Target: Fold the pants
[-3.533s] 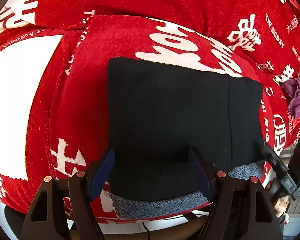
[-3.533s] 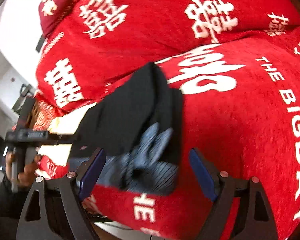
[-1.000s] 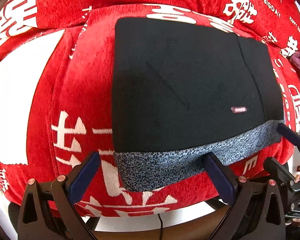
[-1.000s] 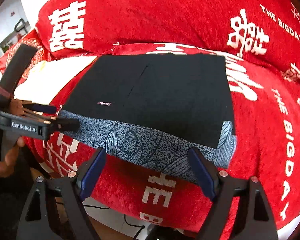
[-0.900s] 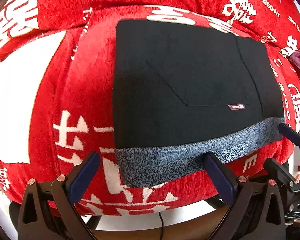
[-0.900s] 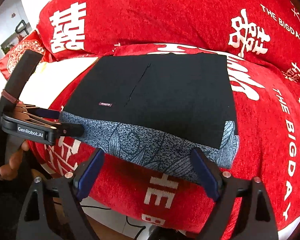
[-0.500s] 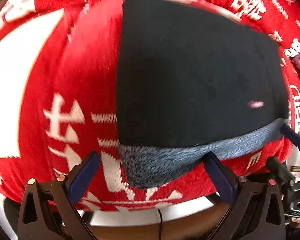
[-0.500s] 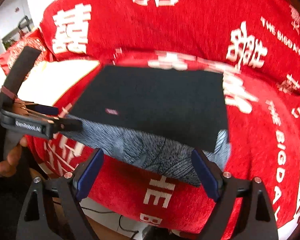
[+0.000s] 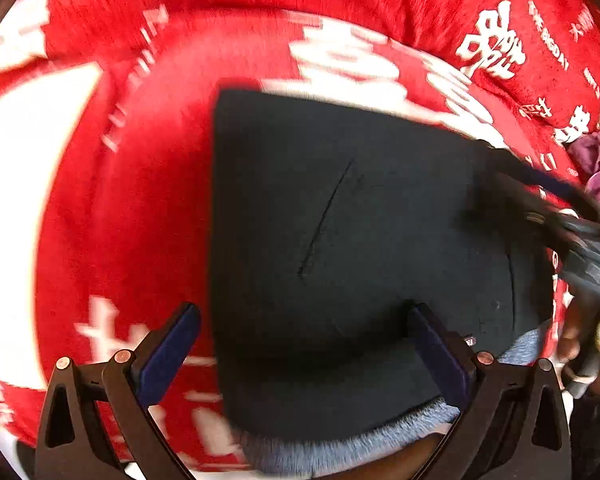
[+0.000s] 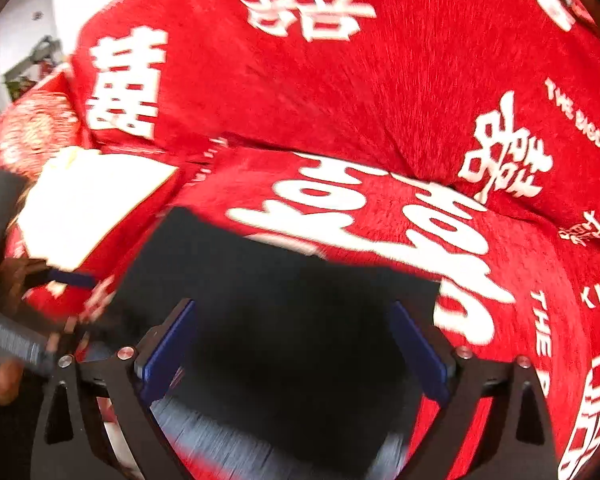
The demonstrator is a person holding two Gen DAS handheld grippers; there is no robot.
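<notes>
Right now the pants [image 9: 340,240] lie as a dark folded rectangle on the red cover [image 9: 148,200] with white lettering, their grey patterned lining [image 9: 340,440] showing along the near edge, which hangs close to the front of the cushion. Both wrist views are smeared by motion, so fine detail at the edges is hard to read.

Seen from its own camera, the left gripper [image 9: 304,344] stands with its jaws wide apart over the near part of the cloth; one finger hangs above the red cover just beside the pants' left edge, the other above the black fabric. Nothing is pinched between them. On the other side, the right gripper [image 10: 292,344] has its jaws opening, and the black fabric shows between its fingers [image 10: 168,352], but the pads do not press on it. In the left view that same tool appears at the right edge of the pants, with a hand [image 9: 596,344] behind it.

My worry is the fold itself. A finger dragging across the top layer could pull it askew or flip the lining out further. Because the near edge sits close to the cushion front, a sideways nudge could also slide the whole bundle toward the drop. Any pinch taking only one layer would likely open the fold when lifted.
</notes>
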